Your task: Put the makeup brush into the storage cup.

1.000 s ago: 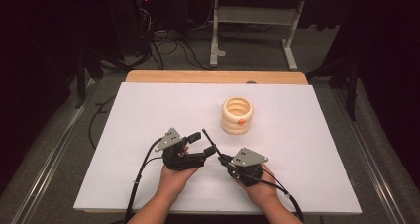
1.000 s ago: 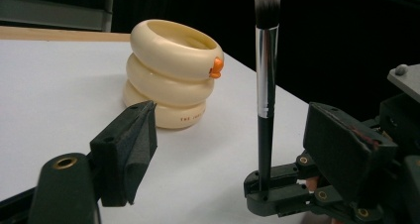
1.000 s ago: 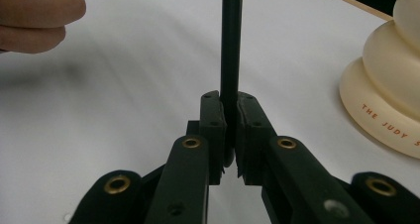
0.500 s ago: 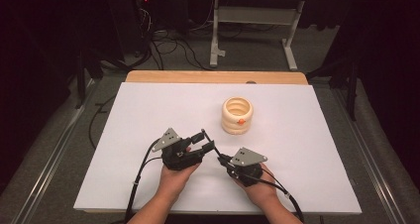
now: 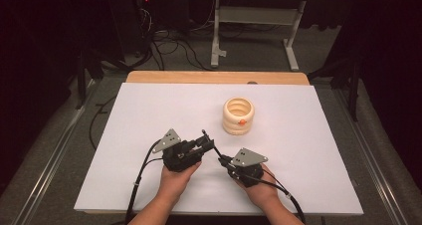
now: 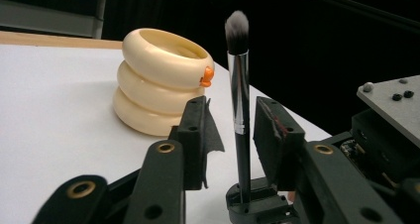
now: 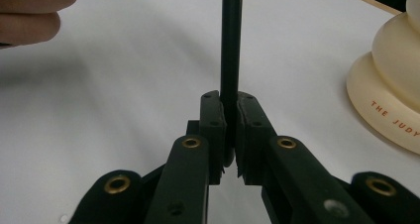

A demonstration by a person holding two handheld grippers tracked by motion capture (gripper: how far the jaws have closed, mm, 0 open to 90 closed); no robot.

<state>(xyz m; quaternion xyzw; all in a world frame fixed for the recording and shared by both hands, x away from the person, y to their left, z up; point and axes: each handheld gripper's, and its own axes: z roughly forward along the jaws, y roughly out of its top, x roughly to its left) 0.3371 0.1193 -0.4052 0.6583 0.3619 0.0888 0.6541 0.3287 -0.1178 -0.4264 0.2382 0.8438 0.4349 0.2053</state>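
Brush [image 6: 238, 92] stands upright, clamped in my right gripper [image 5: 221, 160]; my left gripper's [image 6: 232, 135] jaws, just closing, flank it untouched. Beyond, far right, a cream holder [image 5: 238, 116] sits on the white table [image 5: 149, 110]; dark room, cables behind.

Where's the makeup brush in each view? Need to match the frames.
High view: makeup brush sits just below centre, between the two tongs, mostly hidden by them.
Left gripper view: centre, upright between the left tongs, bristles at top; those jaws have just been closing, a gap still on both sides.
Right gripper view: top centre, its dark handle clamped in the right tongs.
Shared landmark: the cream ringed holder.
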